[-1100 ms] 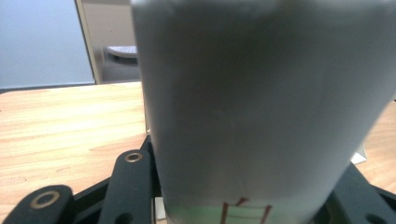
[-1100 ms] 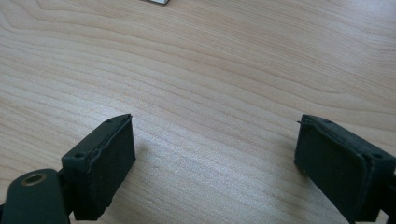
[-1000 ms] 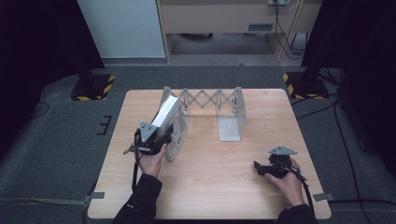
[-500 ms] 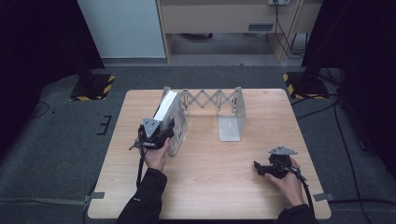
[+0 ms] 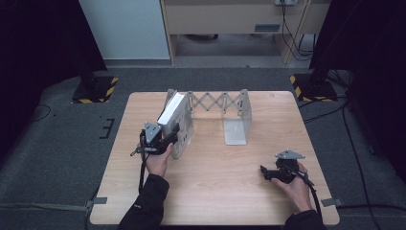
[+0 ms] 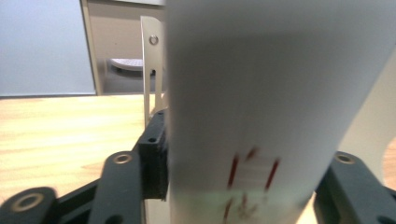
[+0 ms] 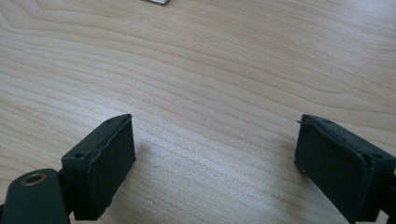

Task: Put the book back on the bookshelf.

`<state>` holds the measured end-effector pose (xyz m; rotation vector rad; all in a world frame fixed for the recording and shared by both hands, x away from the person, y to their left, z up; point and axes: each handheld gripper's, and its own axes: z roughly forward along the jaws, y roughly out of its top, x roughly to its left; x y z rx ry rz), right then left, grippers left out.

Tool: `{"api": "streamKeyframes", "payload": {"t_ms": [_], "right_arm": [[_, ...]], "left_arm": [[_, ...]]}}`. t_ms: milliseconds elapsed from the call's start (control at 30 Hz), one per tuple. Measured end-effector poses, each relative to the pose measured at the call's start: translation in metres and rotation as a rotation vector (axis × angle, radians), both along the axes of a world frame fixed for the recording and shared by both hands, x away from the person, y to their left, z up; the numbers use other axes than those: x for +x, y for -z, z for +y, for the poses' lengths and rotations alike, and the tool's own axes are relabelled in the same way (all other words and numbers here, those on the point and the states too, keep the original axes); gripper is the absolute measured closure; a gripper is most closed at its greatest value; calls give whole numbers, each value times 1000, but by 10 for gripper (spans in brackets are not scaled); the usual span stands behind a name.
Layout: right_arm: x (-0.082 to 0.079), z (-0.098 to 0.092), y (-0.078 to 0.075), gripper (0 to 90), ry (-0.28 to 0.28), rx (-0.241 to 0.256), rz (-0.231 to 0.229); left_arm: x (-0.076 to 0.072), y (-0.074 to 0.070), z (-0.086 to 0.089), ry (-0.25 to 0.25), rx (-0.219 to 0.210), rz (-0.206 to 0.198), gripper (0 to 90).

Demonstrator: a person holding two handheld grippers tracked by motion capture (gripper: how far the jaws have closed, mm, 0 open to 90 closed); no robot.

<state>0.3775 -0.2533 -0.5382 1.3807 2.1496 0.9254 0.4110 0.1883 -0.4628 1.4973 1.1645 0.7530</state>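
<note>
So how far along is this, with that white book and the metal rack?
Mid-job, it seems. The left gripper is clamped on a white book, leaning it against the left end plate of the grey metal accordion rack. The book looks tilted, not yet released. The right gripper is open and idle over the wooden table.

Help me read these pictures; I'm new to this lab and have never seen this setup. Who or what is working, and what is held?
A person works at a wooden table, holding a two-jaw gripper in each hand. One picture looks down from above; the other two come from cameras riding on the grippers. The left gripper is clamped on a white book, at the left end of a metal folding rack on the table. Its own view shows the book between the jaws. The right gripper is open over bare wood.
</note>
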Motion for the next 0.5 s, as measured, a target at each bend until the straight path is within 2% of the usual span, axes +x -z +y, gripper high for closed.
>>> {"api": "streamKeyframes", "payload": {"t_ms": [67,100,133,167,233,300,400,500], "right_arm": [[0,0,0,123,0,0,0],[0,0,0,123,1,0,-1],[0,0,0,123,1,0,-1],[0,0,0,123,0,0,0],[0,0,0,123,0,0,0],[0,0,0,123,0,0,0],[0,0,0,123,1,0,-1],[0,0,0,123,0,0,0]], "left_arm": [[-3,2,-2,8,31,22,448],[-4,4,-2,8,31,40,452],[-4,4,-2,8,31,40,451],[-3,10,-1,10,32,68,452],[-3,14,0,13,24,76,464],[-2,17,1,22,9,78,479],[-3,16,-3,12,63,53,508],[-2,17,-4,-2,71,40,515]]}}
